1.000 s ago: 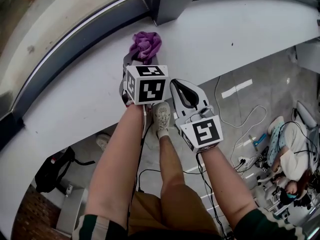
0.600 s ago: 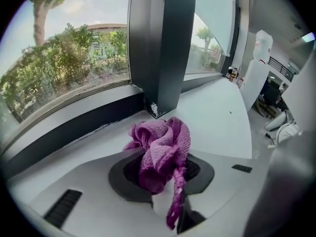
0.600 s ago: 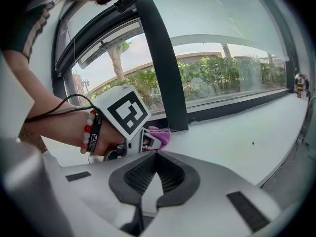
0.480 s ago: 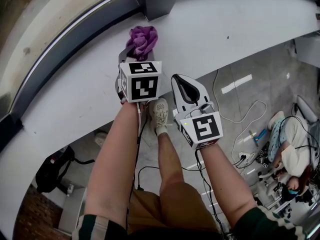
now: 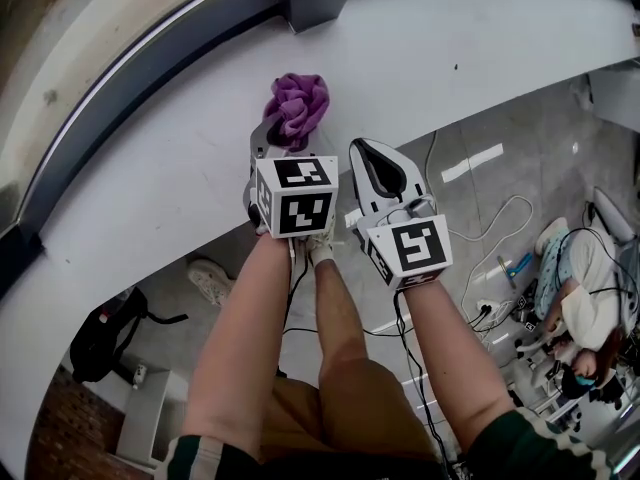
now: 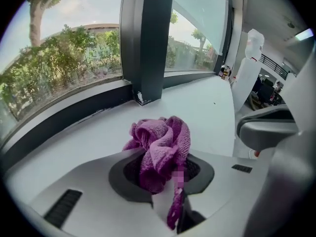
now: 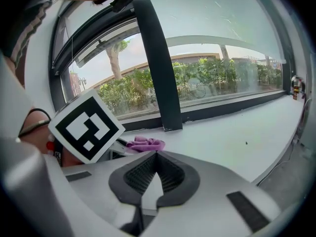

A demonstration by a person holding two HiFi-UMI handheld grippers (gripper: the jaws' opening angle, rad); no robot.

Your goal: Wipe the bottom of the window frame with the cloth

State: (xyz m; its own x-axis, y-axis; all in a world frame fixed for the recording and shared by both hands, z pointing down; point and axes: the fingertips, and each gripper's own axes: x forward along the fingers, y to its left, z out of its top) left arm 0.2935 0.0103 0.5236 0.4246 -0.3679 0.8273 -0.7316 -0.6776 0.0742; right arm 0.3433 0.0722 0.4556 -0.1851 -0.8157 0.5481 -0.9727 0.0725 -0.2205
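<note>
Left tool (image 5: 283, 136) of mine, seen from the head view, is shut on one purple cloth (image 5: 297, 104). The cloth is a crumpled bunch sticking out past the jaw tips toward the dark window frame (image 5: 140, 63). It lies over the white sill (image 5: 470, 48), short of the frame's bottom edge. I can't tell whether it presses on the sill. My right tool (image 5: 377, 164) is just beside the left one, at the sill's near edge, with nothing in it.

From the left gripper view, the left tool (image 6: 163, 179) has its jaws clamped on the cloth (image 6: 160, 147). The cloth is balled up with no clear long axis. One thin tail hangs back down between the jaws. Ahead are the sill (image 6: 202, 102) and a dark upright frame post (image 6: 148, 38).

From the right gripper view, the right tool (image 7: 155, 174) has its jaws closed together, empty. The cloth (image 7: 145, 143) shows beyond them to the left, low over the sill (image 7: 237, 132), beside the left tool's marker cube (image 7: 86, 126).

I count one cloth and two tools.
</note>
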